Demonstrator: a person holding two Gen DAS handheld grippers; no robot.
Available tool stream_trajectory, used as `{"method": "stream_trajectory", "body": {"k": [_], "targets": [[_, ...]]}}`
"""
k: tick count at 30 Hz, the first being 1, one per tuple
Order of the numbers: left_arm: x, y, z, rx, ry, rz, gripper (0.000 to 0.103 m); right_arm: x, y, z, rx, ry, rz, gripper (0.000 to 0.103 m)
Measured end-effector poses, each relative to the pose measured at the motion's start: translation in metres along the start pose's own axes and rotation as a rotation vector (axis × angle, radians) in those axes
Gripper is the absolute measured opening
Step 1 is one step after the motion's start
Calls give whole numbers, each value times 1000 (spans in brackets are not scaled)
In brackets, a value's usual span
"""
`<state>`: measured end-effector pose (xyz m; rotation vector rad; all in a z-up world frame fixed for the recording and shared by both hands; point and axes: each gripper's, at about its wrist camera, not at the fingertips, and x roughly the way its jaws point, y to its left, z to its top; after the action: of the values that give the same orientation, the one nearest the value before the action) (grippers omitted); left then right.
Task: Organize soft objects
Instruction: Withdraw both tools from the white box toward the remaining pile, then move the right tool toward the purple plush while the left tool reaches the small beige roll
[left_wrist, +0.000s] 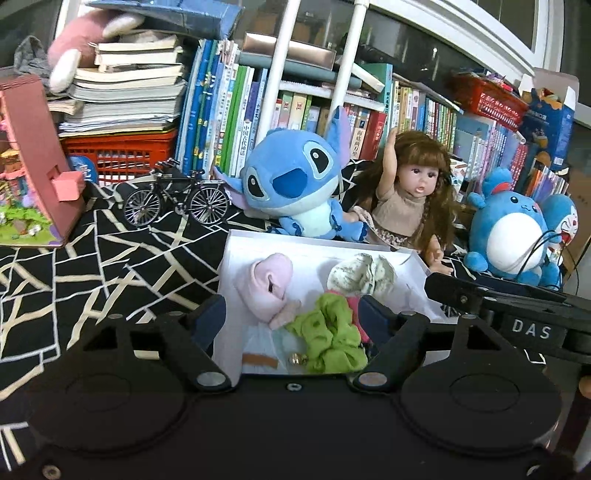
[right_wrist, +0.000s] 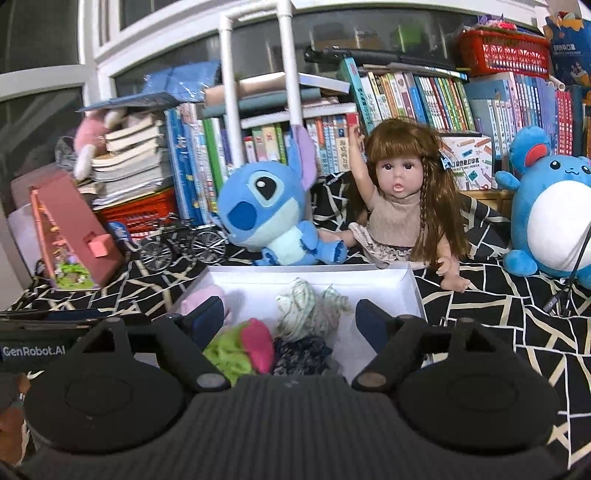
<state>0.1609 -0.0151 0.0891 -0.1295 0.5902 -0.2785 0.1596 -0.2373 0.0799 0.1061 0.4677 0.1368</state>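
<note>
Both grippers hang over the white box (left_wrist: 236, 258) with jaws wide and nothing held. Left gripper (left_wrist: 291, 317) sits above a green scrunchie (left_wrist: 328, 336) and a pink soft piece (left_wrist: 269, 288). Right gripper (right_wrist: 290, 317) sits above a pale striped scrunchie (right_wrist: 306, 310), a dark scrunchie (right_wrist: 301, 354) and a bright pink one (right_wrist: 258, 343). All 5 lie inside the box. Behind it sit a blue plush (right_wrist: 266, 210) and a doll (right_wrist: 399, 199), touching.

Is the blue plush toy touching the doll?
Touching. The right wrist view shows the blue plush toy with its foot pressed against the doll at her skirt, no gap between them.
</note>
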Motion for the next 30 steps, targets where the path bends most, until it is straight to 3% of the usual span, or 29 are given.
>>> {"method": "stream_trajectory", "body": {"k": [16,30], "targets": [[-70,11,-60,-97,-14,12,78,-69,17,-50,-68,-78,79,96],[-99,32,-128,-157,-53,104,81,-89,32,-109,-96,-80,104,100]]}}
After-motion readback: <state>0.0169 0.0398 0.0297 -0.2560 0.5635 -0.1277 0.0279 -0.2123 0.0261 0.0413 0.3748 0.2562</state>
